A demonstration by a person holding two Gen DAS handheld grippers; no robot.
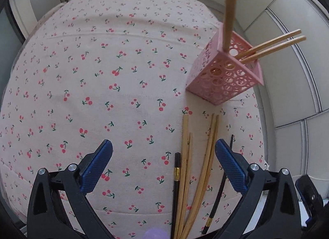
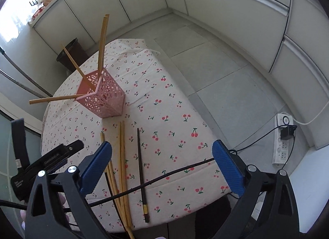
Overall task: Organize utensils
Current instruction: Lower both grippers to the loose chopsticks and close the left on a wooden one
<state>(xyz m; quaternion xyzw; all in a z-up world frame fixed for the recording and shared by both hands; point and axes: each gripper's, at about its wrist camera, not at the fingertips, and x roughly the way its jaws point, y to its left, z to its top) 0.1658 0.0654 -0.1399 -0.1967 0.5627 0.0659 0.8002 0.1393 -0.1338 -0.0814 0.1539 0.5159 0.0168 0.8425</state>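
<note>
A pink perforated holder [image 1: 224, 74] [image 2: 102, 97] stands on the cherry-print tablecloth [image 1: 102, 74] [image 2: 174, 115], with several bamboo chopsticks [image 1: 273, 45] [image 2: 101, 43] leaning out of it. Loose bamboo chopsticks [image 1: 186, 167] [image 2: 123, 156] and black chopsticks [image 1: 176, 185] [image 2: 141, 169] lie flat on the cloth in front of it. My left gripper [image 1: 164, 146] hangs open above them, nothing touching its blue pads. My right gripper [image 2: 162, 148] is open too, over the loose sticks near the table's front edge, holding nothing.
A dark cable [image 2: 164, 174] crosses the cloth over the chopsticks. A power strip [image 2: 282, 138] lies on the tiled floor at the right. A dark bin [image 2: 71, 54] stands behind the table. White cabinets [image 2: 226, 12] line the walls. The other gripper's body [image 2: 47, 160] shows at left.
</note>
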